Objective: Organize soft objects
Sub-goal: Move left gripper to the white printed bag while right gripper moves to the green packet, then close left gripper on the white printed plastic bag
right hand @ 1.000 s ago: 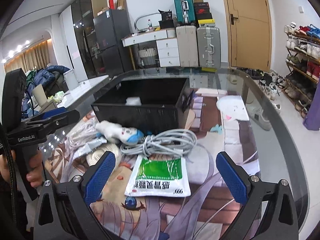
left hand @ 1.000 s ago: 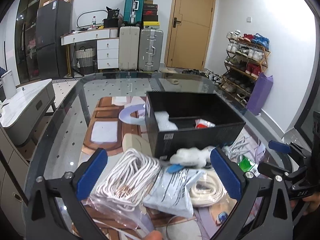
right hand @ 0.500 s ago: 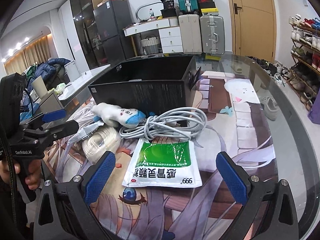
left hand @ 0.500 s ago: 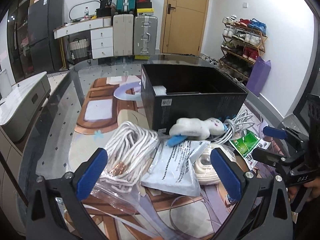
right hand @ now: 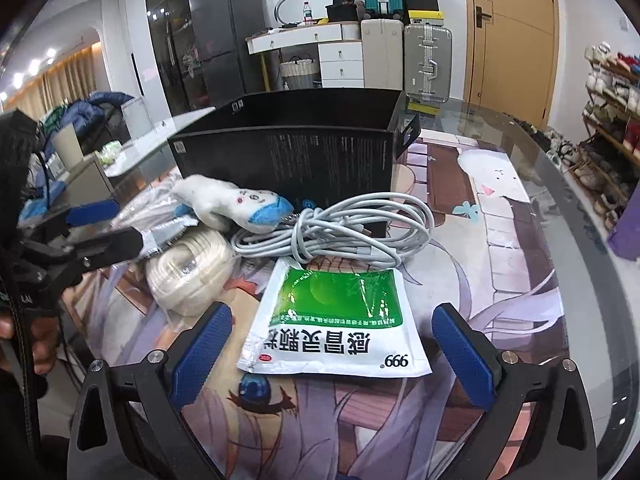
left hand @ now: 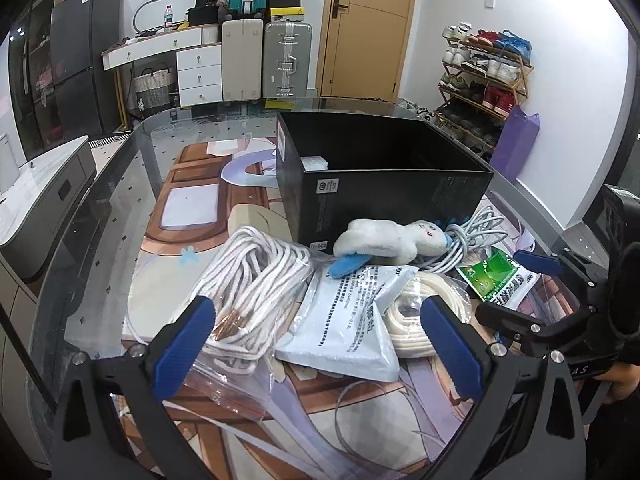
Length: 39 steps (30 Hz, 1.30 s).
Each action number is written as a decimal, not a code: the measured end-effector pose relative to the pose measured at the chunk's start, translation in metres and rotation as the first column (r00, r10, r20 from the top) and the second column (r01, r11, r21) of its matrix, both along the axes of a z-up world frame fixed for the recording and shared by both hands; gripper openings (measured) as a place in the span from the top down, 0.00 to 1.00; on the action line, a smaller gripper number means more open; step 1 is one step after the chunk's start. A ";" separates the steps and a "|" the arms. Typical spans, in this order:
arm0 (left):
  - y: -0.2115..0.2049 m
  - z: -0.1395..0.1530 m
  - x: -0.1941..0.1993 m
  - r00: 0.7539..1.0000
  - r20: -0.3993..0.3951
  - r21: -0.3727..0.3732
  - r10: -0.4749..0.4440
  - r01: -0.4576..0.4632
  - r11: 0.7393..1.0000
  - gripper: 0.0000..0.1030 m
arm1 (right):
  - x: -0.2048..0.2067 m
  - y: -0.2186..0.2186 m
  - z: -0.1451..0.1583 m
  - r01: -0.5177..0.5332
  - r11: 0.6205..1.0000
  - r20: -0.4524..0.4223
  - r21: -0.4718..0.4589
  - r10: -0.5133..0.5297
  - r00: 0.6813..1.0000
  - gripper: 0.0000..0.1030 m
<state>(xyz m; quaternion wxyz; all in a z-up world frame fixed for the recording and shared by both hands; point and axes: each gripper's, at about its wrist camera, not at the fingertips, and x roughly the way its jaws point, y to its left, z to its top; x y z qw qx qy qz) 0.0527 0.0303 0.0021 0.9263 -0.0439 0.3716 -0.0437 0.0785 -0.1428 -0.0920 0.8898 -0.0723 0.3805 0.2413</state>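
A pile of soft things lies in front of a black box point(left hand: 384, 184) point(right hand: 296, 156). It holds a bagged white rope point(left hand: 256, 276), a grey pouch point(left hand: 348, 316), a cream coil point(left hand: 412, 320) point(right hand: 192, 272), a white-and-blue plush toy point(left hand: 392, 236) point(right hand: 236, 200), a grey cable bundle point(left hand: 468, 240) point(right hand: 344, 232) and a green-white sachet point(left hand: 496, 276) point(right hand: 340, 320). My left gripper point(left hand: 316, 336) point(right hand: 102, 230) is open above the rope and the pouch. My right gripper point(right hand: 334, 354) point(left hand: 520, 288) is open, with the sachet's near edge between its fingers.
The pile sits on a glass table point(left hand: 100, 216) over a printed mat. Something white point(left hand: 314, 163) lies inside the box. A shoe rack point(left hand: 484, 80) and a purple bag point(left hand: 516, 140) stand to the right, suitcases point(left hand: 264, 60) and a door behind.
Both grippers have come down and closer to the pile, so less of the box's inside shows. Their jaws stay open and nothing has been picked up.
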 end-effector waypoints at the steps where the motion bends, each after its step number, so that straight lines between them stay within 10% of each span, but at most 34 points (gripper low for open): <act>1: 0.002 0.000 0.001 1.000 -0.002 -0.007 0.008 -0.008 1.000 0.00 | 0.000 0.000 0.000 0.001 1.000 0.002 -0.003 0.000 1.000 0.01; 13: 0.024 -0.010 0.011 0.992 -0.031 -0.056 0.122 -0.123 0.991 0.00 | 0.002 -0.005 -0.001 0.006 1.000 -0.003 0.007 -0.006 1.000 0.03; 26: 0.006 -0.002 0.001 1.000 -0.022 -0.064 -0.002 0.001 0.998 0.00 | -0.005 -0.002 0.002 -0.006 1.000 0.008 0.019 0.006 1.000 0.03; 39: -0.013 0.004 -0.006 0.996 -0.007 -0.066 -0.094 0.093 0.993 0.15 | -0.007 0.005 0.001 -0.010 1.000 0.031 -0.024 0.010 0.999 0.25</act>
